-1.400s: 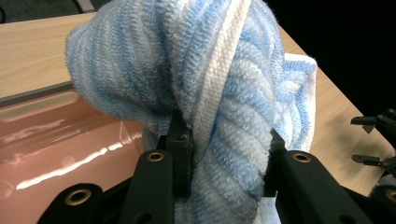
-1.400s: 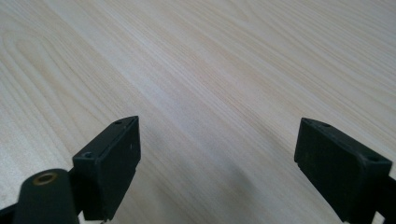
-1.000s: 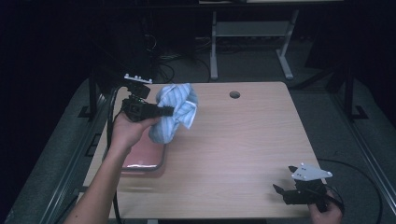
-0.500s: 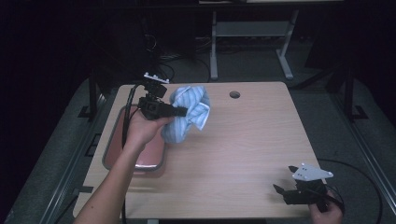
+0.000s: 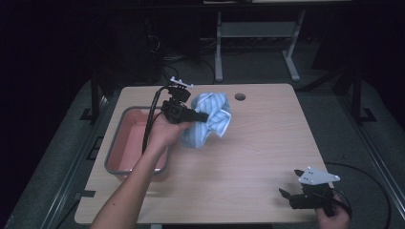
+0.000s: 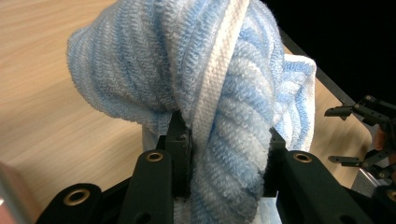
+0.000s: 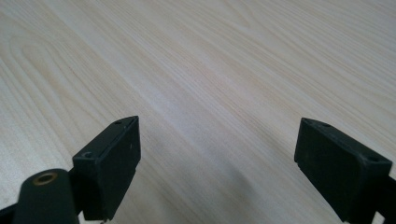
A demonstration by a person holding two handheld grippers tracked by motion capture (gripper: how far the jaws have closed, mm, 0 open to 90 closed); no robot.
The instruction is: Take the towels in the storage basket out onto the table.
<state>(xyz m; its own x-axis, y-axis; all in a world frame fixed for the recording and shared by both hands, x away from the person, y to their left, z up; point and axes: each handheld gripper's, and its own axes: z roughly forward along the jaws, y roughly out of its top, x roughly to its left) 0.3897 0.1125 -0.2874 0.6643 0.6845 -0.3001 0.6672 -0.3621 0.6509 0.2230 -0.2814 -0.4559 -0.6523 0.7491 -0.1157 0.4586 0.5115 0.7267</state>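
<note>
You are carrying a bunched blue-and-white striped towel (image 5: 208, 119) in your left hand-held gripper (image 5: 199, 116), whose jaws are clamping a thick fold of the cloth, as the left gripper view shows (image 6: 224, 140). The towel is hanging just above the desk (image 5: 258, 143), beside the pink bin (image 5: 125, 143) and toward the desk's middle. Your right hand-held gripper (image 5: 288, 194) is resting at the near right corner, well apart, jaws standing wide with nothing between them over bare wood (image 7: 215, 154). This looks like the transfer step, with the towel out of the bin. Next, you will likely need to lower the cloth onto open desk, then ease the grip so it settles flat.
</note>
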